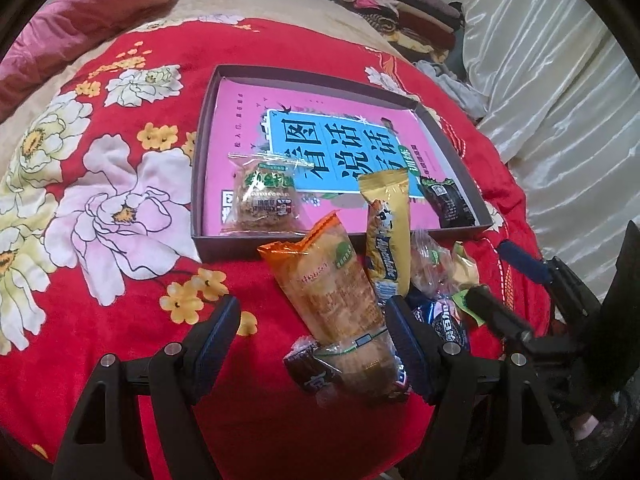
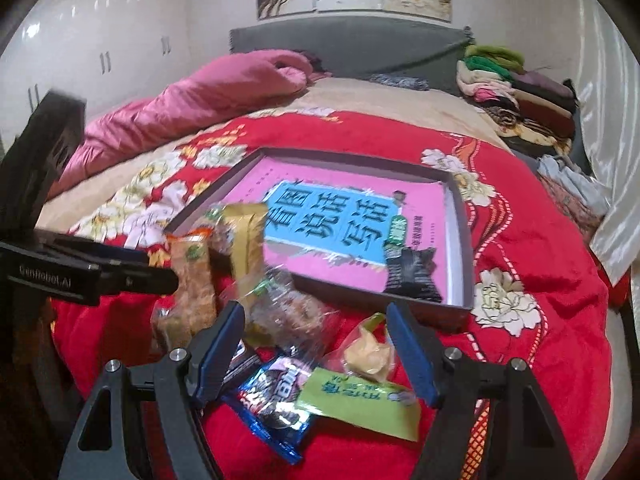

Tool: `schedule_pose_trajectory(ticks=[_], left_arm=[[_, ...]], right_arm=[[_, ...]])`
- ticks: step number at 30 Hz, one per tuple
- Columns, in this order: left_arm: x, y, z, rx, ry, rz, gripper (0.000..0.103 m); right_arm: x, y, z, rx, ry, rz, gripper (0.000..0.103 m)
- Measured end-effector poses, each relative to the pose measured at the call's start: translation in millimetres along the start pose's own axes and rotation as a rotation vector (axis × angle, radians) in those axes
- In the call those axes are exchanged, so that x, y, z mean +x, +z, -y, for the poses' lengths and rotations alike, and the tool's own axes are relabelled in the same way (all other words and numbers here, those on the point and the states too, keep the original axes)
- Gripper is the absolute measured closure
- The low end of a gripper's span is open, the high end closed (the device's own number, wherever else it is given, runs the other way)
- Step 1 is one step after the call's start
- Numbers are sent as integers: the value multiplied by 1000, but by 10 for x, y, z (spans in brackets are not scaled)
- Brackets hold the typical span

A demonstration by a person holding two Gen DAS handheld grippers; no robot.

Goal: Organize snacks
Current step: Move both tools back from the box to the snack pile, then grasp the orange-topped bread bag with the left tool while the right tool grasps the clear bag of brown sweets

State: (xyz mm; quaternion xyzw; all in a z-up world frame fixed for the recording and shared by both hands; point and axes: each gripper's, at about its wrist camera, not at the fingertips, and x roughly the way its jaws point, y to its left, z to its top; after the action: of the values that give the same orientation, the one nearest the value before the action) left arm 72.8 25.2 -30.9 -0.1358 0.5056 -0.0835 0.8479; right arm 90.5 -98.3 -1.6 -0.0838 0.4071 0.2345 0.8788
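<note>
Right now the left gripper (image 1: 312, 336) is standing wide open, holding nothing, the orange snack pack (image 1: 340, 296) lying between its jaws, nearer the right one. The right gripper (image 2: 316, 340) is likewise gaping empty over the yellow-green packet (image 2: 360, 384) and blue packet (image 2: 272, 400). Beyond both, the box (image 1: 204, 152) is waiting, two snacks already inside. Best closing squarely across the pack's middle, gently, avoiding the small brown sweet (image 1: 308, 368) beside it.

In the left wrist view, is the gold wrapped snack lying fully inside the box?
No: the gold wrapped snack lies across the box's near rim, its lower end outside on the red blanket.
</note>
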Motion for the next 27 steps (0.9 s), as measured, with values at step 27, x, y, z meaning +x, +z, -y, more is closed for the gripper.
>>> schedule_pose_trajectory(ticks=[27], left_arm=[[370,34,-64,-54,-78,-52,27]], right_arm=[[474,-48,-147,-159,-74,-66,34]])
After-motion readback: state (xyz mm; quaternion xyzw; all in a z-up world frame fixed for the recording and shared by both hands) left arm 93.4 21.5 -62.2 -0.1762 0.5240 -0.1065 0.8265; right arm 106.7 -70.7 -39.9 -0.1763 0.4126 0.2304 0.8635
